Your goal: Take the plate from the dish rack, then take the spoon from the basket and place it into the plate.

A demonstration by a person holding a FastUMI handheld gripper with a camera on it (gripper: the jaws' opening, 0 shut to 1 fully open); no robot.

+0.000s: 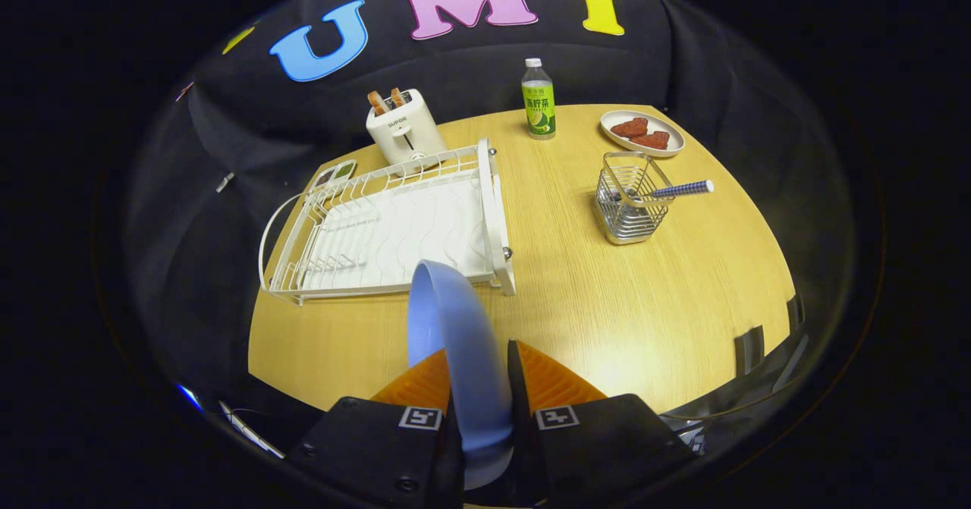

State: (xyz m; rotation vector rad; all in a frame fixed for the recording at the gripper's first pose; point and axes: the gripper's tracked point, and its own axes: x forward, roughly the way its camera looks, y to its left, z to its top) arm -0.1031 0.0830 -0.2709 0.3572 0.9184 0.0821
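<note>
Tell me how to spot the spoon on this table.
Start at the white dish rack, then look across the wooden table to the wire basket. The spoon leans out of it, its striped handle pointing away from the rack.

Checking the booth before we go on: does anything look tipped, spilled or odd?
Nothing spilled or damaged. The hand-held gripper clamps the blue plate on edge, clear of the dish rack. The spoon leans out of the basket.

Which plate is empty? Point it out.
The blue plate, held on edge between the tool's fingers, is empty. The other, a white plate beyond the wire basket, holds reddish food pieces.
</note>
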